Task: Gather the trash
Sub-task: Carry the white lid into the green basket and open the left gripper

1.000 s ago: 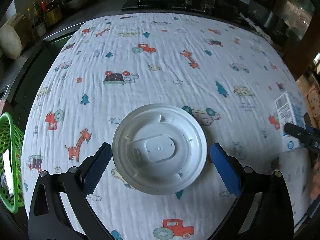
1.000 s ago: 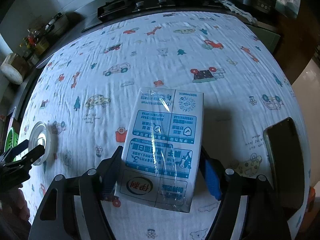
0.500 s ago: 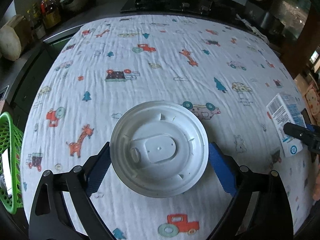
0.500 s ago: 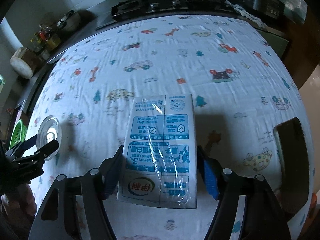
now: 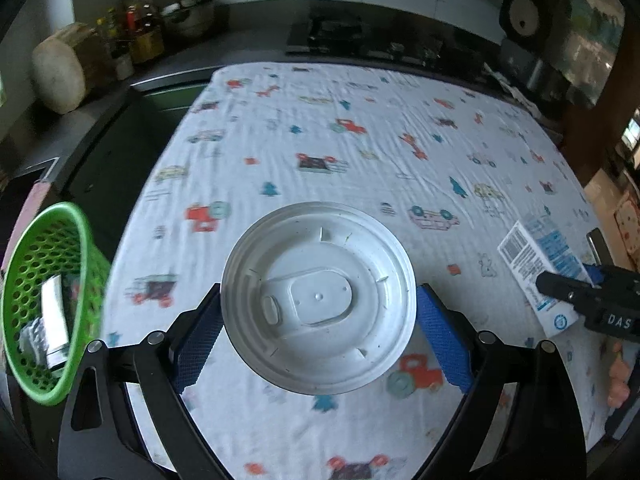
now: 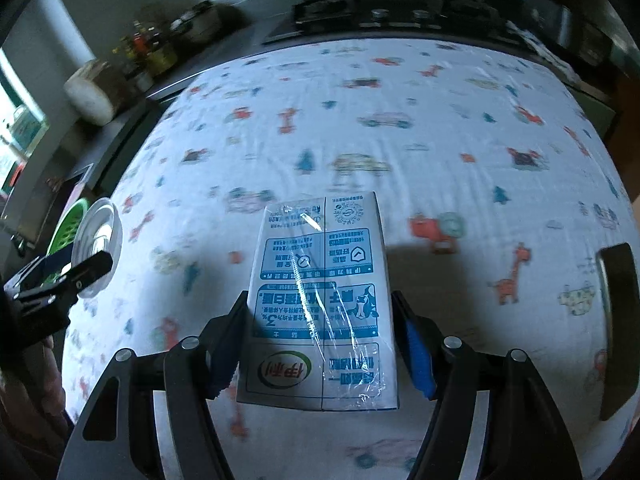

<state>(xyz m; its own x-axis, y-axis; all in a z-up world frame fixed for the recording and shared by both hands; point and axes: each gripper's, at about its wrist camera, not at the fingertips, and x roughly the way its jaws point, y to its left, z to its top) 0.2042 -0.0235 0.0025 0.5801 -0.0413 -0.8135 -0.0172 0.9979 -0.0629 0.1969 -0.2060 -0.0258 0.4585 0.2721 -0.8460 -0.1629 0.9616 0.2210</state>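
My left gripper (image 5: 318, 320) is shut on a round white plastic lid (image 5: 318, 296) and holds it above the patterned cloth (image 5: 360, 152). My right gripper (image 6: 320, 344) is shut on a blue and white milk carton (image 6: 320, 300), also lifted off the cloth. The carton shows at the right of the left wrist view (image 5: 540, 272), the lid at the left of the right wrist view (image 6: 98, 248). A green perforated basket (image 5: 52, 300) stands off the table's left edge with some trash inside.
A dark phone (image 6: 616, 328) lies near the table's right edge. A counter at the back holds a stove (image 5: 340, 32), bottles (image 5: 136, 28) and a round wooden block (image 5: 62, 68). A dark gap runs along the table's left side.
Both grippers have lifted and swung left with their loads. The lid was gripped during the last second. The green basket has come closer into the left wrist view.
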